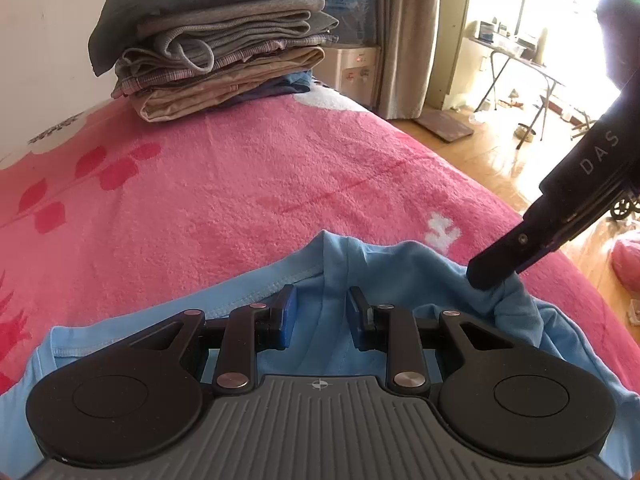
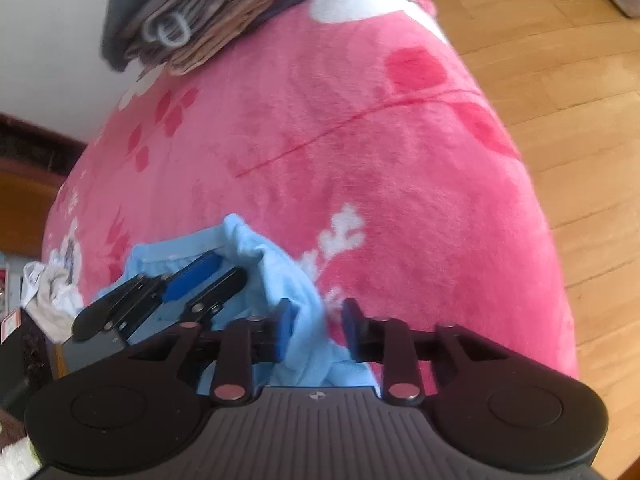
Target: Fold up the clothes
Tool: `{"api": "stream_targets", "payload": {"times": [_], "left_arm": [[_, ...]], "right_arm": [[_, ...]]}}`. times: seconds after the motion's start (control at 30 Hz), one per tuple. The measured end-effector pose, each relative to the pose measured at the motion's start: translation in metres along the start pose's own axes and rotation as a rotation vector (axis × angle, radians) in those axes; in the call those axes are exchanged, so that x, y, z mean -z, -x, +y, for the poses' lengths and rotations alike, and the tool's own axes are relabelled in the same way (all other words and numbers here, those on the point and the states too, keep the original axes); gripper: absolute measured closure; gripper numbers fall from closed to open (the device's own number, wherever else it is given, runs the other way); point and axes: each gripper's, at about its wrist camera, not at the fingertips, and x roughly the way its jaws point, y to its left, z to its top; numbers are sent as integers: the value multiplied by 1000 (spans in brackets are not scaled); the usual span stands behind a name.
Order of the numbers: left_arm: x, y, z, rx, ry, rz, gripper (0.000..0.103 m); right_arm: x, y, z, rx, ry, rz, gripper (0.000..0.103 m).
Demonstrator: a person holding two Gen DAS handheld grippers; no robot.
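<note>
Daylight floods in from the window (image 1: 560, 0) at my upper right, blown out to white glare that swallows the folding table (image 1: 516, 56) beneath it and shines off the wooden floor (image 1: 500, 160). The pink blanket (image 1: 240, 184) is evenly lit, with soft shadow under my left gripper (image 1: 322, 310). My left view is sharp; my right view is smeared with motion blur, worst on the stack of folded clothes (image 2: 192, 16). Both views bulge, corners dark.
</note>
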Motion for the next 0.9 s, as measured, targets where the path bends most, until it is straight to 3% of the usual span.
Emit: {"api": "stream_targets", "payload": {"times": [0.07,0.13,0.17,0.63,0.73,0.9], "left_arm": [[0,0,-1,-2,-6,0,76],[1,0,-2,-6,-12,0,76],[1,0,-3,-8,-14,0,76],[-5,-4,-12,-37,-84,6,76],[-6,-5,-13,-38,-92,10,76],[-5,-5,-12,-33,-95,13,76]], "right_arm": [[0,1,1,-14,7,-1,84],[1,1,4,-3,29,-17,99],[1,1,5,5,40,-26,99],[41,-23,74,564,777,-347,100],[26,-24,59,516,637,-336,99],[-17,15,-27,268,22,-403,98]]}}
